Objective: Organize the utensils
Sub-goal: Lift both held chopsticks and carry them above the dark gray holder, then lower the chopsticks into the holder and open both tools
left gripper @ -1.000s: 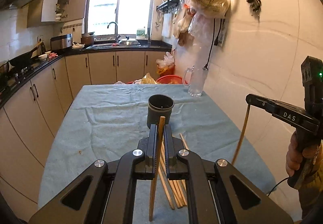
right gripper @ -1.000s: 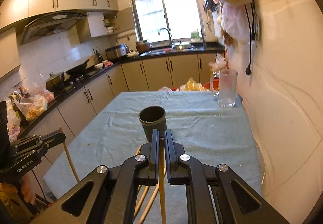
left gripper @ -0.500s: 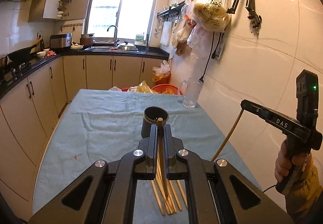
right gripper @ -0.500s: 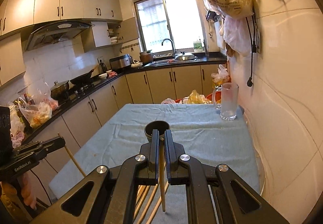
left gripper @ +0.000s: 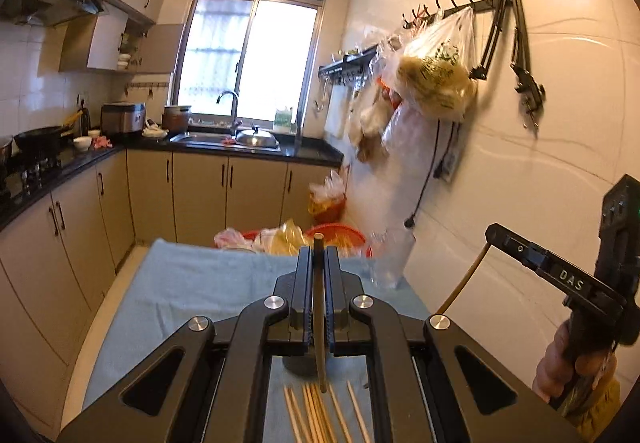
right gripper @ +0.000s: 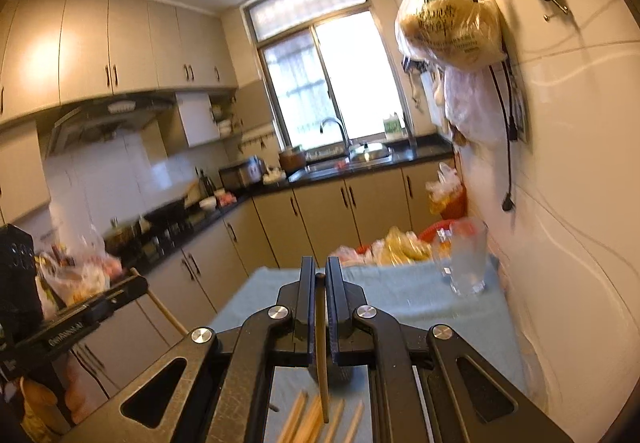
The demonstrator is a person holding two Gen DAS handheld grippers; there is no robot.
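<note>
My left gripper is shut on a wooden chopstick that runs back along the fingers. My right gripper is shut on another chopstick. Each gripper shows in the other's view, the right and the left, each with a chopstick hanging down. Several loose chopsticks lie on the blue-clothed table; they also show in the right wrist view. The dark holder cup is mostly hidden behind the fingers, below both grippers.
A glass mug stands at the table's far right by the tiled wall. Red baskets with bags sit beyond the far edge. Cabinets and a counter run along the left. Plastic bags hang on wall hooks.
Both grippers have tilted upward and risen with their chopsticks. The cup has dropped from the middle of each view to behind the fingers.
</note>
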